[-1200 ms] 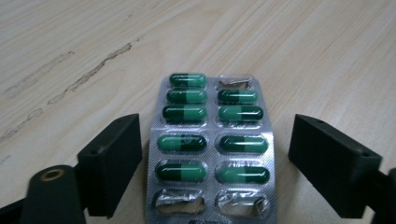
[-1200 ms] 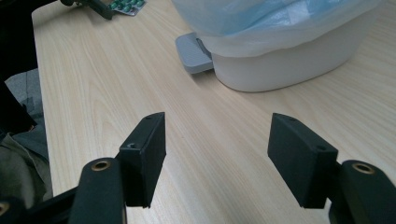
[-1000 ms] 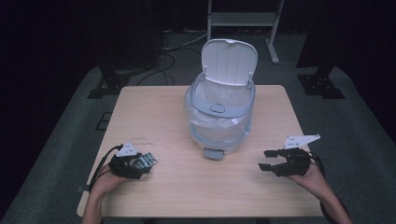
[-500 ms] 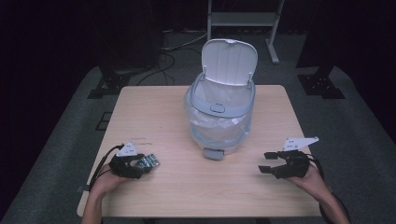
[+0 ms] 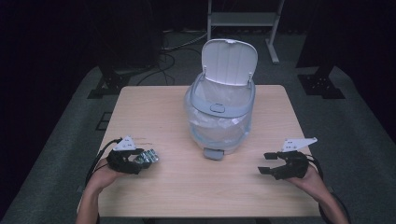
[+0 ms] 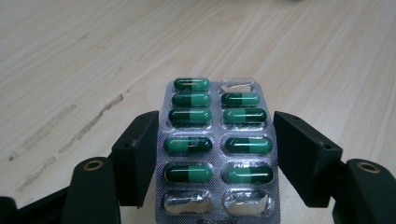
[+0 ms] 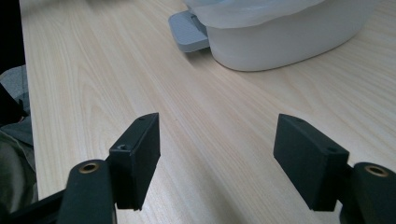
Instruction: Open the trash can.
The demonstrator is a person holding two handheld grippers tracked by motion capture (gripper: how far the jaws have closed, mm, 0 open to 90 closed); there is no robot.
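Note:
A silver blister pack (image 6: 217,149) of green capsules lies on the wooden table (image 5: 154,107) at its front left, also visible as the blister pack (image 5: 149,156) from above. Some of its pockets are crushed and empty. My left gripper (image 6: 215,154) stands open with one jaw on each side of the pack, close to its long edges; from above, the left gripper (image 5: 142,161) is low over the table. My right gripper (image 5: 264,163) is open at the front right, with nothing between its jaws. In its own view, the right gripper (image 7: 217,158) points toward the bin's base.
A white pedal bin (image 5: 219,116) with a clear liner stands mid-table, its lid (image 5: 229,61) raised and its grey pedal (image 5: 213,153) facing me. The bin's base (image 7: 289,42) and pedal (image 7: 188,31) lie ahead of the right gripper. Dark floor surrounds the table.
The right gripper has sunk a little toward the table's front edge. The left gripper and the blister pack have barely shifted.

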